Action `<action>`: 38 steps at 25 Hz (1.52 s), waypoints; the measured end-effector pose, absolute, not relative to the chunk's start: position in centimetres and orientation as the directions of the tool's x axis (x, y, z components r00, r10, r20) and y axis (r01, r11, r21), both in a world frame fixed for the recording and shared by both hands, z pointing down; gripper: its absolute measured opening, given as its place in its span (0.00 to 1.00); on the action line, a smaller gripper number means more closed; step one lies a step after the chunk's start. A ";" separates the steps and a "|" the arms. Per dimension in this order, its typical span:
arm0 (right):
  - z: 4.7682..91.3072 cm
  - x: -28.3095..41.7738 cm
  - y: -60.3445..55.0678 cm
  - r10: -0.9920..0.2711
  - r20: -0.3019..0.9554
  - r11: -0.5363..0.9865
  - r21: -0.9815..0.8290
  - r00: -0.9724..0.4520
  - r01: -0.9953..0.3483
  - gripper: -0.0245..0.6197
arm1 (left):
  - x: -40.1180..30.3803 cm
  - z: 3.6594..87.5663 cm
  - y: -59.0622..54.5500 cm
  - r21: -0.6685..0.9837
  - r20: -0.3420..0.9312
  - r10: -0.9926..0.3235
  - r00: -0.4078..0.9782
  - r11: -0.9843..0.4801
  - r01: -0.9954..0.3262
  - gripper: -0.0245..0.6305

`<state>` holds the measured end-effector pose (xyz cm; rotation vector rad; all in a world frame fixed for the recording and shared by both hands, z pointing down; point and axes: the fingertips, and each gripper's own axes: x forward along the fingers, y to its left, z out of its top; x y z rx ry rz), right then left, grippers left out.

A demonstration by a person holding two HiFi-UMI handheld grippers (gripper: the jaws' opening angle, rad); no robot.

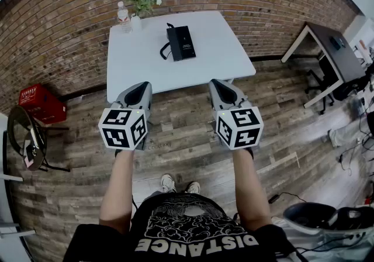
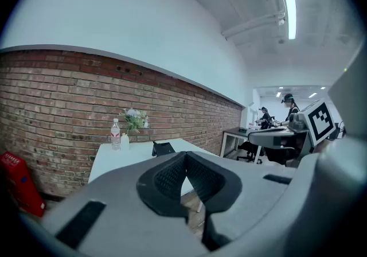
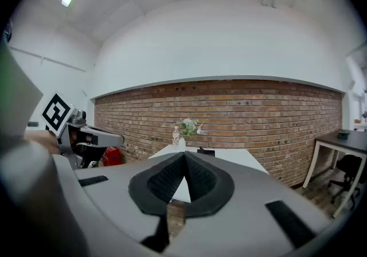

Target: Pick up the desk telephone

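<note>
The black desk telephone (image 1: 181, 42) lies with its coiled cord on the far half of a white table (image 1: 193, 71). It shows small beyond the jaws in the left gripper view (image 2: 164, 148) and in the right gripper view (image 3: 205, 151). My left gripper (image 1: 144, 85) and right gripper (image 1: 215, 82) are held side by side over the wooden floor, just short of the table's near edge and well apart from the phone. Both are shut with nothing between the jaws, as the left gripper (image 2: 184, 156) and the right gripper (image 3: 184, 156) show close up.
A water bottle (image 1: 123, 17) and a vase of flowers (image 1: 140, 0) stand at the table's far left corner by the brick wall. A red crate (image 1: 41, 103) sits on the floor at the left. A dark desk (image 1: 330, 56) with a chair stands at the right.
</note>
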<state>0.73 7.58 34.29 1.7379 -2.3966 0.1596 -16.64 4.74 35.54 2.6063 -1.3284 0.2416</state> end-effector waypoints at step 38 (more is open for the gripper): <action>38.4 0.4 -6.5 -0.930 0.236 0.287 -0.017 -0.282 -0.958 0.18 | -15.3 39.1 -9.9 0.191 0.241 -0.729 0.640 -0.611 -0.768 0.24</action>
